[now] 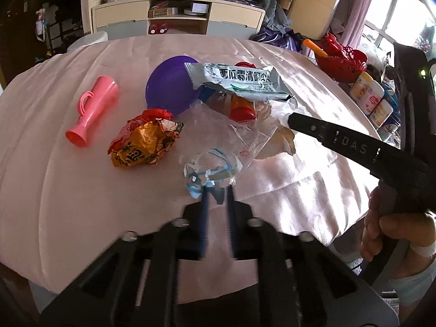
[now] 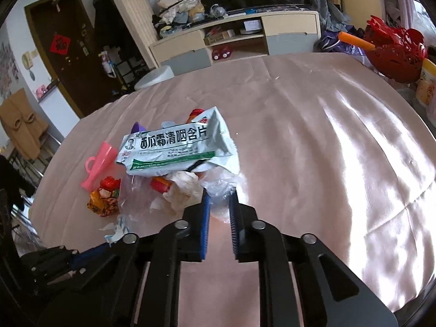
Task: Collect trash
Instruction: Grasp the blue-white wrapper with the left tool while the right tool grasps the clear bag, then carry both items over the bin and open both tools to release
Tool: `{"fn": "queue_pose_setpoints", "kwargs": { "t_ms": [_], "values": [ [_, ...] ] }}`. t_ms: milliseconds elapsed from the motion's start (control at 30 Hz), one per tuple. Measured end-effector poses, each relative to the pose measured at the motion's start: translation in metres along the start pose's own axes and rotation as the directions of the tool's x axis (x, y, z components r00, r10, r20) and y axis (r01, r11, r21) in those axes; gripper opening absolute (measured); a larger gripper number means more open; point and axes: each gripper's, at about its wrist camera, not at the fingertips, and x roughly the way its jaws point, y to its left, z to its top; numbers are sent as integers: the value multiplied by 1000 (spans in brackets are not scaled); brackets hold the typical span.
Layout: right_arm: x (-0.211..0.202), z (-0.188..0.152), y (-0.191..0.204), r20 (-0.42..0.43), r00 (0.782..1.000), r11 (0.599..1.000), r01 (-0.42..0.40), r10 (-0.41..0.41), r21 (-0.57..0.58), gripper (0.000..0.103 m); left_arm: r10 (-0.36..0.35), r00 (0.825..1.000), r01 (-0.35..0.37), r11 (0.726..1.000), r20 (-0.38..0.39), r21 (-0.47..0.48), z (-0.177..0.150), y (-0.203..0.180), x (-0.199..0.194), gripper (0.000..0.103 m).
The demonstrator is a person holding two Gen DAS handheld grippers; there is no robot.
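My left gripper (image 1: 217, 190) is shut on a torn clear-and-blue plastic wrapper (image 1: 211, 167) near the table's front. My right gripper (image 2: 220, 194) is shut on a clear plastic bag (image 2: 219, 184), and it shows in the left wrist view (image 1: 290, 117) at the bag's edge. On the bag lie a silver-green lozenge packet (image 2: 177, 147), crumpled tissue (image 2: 182, 188) and a red-orange wrapper (image 2: 160, 184). A crumpled orange-red wrapper (image 1: 144, 139) lies left of the bag. The lozenge packet also shows in the left wrist view (image 1: 239, 80).
A pink plastic cup (image 1: 92, 111) lies on its side at the left. A purple bowl (image 1: 170, 84) sits behind the trash. The table carries a pink cloth (image 1: 54, 163). A red basket (image 1: 340, 60) and jars (image 1: 368, 95) stand at the right edge.
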Motion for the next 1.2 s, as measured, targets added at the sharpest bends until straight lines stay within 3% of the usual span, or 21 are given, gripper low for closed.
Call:
{"fn": "queue_pose_setpoints", "kwargs": {
  "t_ms": [367, 533, 800, 1200],
  "values": [
    [-46, -10, -4, 63, 997, 999, 50, -49, -14, 11, 12, 998, -12, 1000, 54, 1, -10, 0, -37, 3],
    [-56, -18, 1, 28, 999, 999, 29, -28, -24, 11, 17, 998, -17, 1000, 60, -3, -25, -1, -54, 3],
    [-61, -58, 9, -47, 999, 999, 15, -17, -48, 11, 20, 998, -19, 1000, 63, -19, -48, -5, -76, 3],
    [-92, -99, 26, -63, 998, 998, -28, 25, -59, 11, 16, 1000, -15, 999, 18, -34, -99, -8, -93, 3]
  ]
}}
